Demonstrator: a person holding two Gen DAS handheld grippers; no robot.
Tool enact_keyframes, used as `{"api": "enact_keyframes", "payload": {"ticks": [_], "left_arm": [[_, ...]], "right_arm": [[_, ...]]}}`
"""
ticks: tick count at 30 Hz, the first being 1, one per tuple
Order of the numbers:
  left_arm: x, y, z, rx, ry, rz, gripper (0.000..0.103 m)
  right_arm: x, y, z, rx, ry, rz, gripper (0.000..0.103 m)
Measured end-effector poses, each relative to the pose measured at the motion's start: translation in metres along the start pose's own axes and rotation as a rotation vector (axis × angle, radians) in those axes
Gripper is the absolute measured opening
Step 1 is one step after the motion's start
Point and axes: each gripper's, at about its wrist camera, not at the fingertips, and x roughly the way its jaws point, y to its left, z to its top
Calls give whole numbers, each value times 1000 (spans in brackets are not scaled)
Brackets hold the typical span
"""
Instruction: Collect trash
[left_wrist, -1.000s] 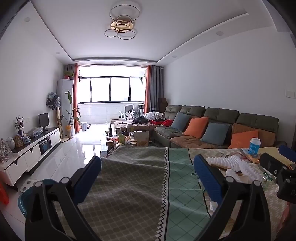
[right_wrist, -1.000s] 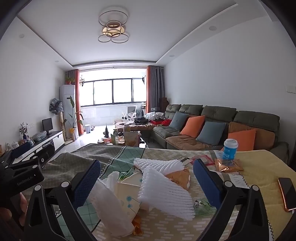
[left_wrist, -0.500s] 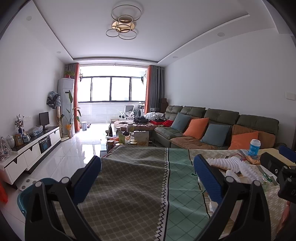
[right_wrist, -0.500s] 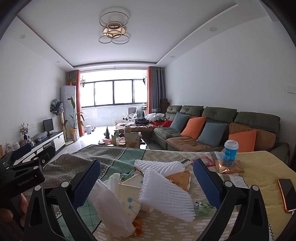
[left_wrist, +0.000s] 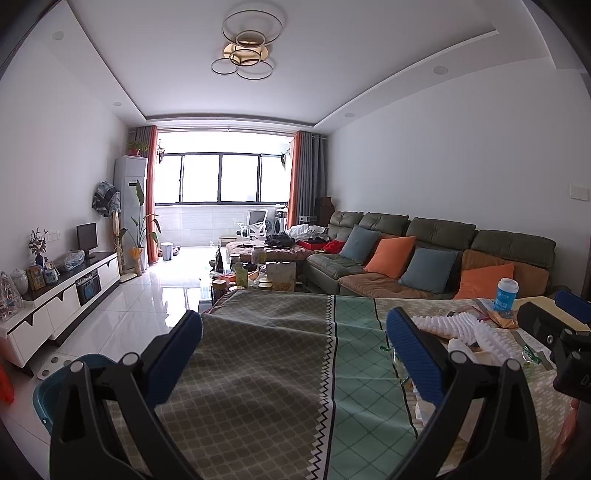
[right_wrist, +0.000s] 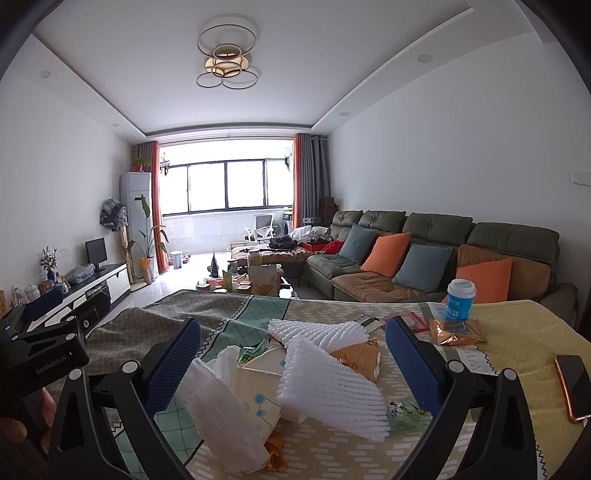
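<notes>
A heap of trash lies on the patterned tablecloth: white foam nets, a crumpled white tissue, a cream paper box, a brown wrapper and a copper foil packet. My right gripper is open and empty, hovering over the heap. My left gripper is open and empty over bare cloth left of the heap; the foam nets show at its right. A teal bin stands on the floor at the table's left.
A blue paper cup stands at the table's back and a phone lies at the right edge. A sofa with cushions runs along the right wall. A cluttered coffee table and a TV cabinet lie beyond.
Both grippers have tilted or risen very slightly, so the scene sits a little lower in both views. Nothing was taken hold of or let go.
</notes>
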Motion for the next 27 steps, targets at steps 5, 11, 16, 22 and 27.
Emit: {"api": "enact_keyframes", "payload": {"ticks": [5,11,16,22,27], "left_arm": [[-1,-2,0,-3,1,-3,100],[-1,-1,-1,-8,4,-7,100],[-1,-2,-1,-8,3,-8,100],[-2,-1,-2,-13,3,-10,100],[-2,-1,-2,-13,4,-10,100]], "right_arm": [[0,0,0,1,0,1,99],[1,0,1,1,-1,1,99],[0,0,-1,2,-1,1,99],[0,0,-1,2,-1,2,99],[1,0,0,3,2,3,99]]}}
